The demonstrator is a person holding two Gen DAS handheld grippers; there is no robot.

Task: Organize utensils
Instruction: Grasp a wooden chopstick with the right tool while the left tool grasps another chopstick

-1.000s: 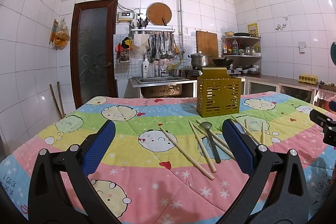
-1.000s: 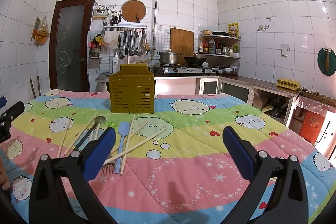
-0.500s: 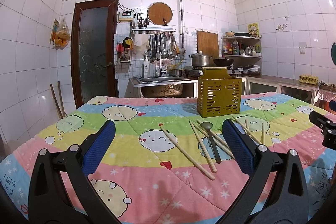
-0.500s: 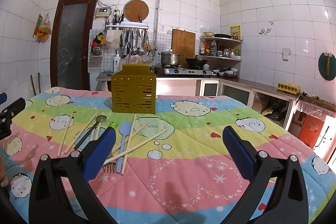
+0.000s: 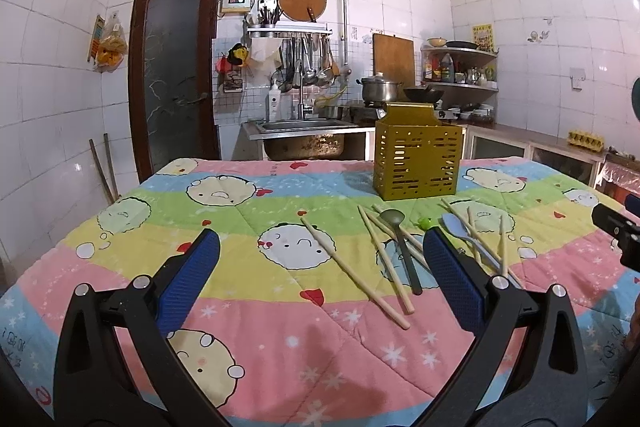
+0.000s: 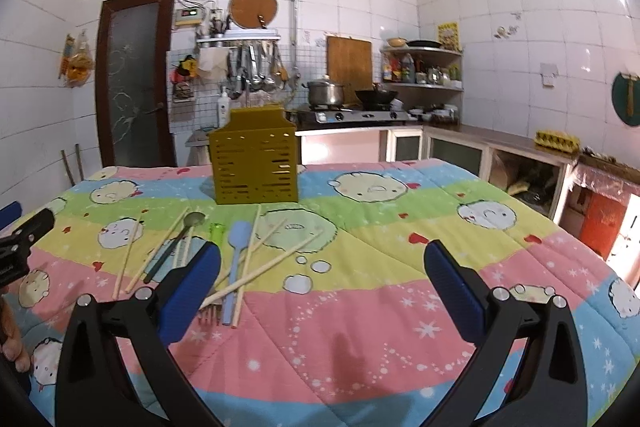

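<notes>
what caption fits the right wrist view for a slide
Open right gripper above a cartoon-print quilt, wooden chopsticks and light blue spoon before a slotted yellow utensil holder.

Ahead of you a cartoon-print quilt [image 5: 248,279] covers the table, and behind it a dark door [image 5: 174,75] stands in the white-tiled wall. A sink [image 5: 308,135] sits beside the door; a pot [image 6: 325,93] and wok [image 6: 376,95] rest on the stove [image 6: 352,115], under a cutting board [image 6: 349,61].

My right gripper [image 6: 322,287] gapes empty; chopsticks [image 6: 262,269], blue spoon [image 6: 236,259], maybe a fork by its left finger.
</notes>
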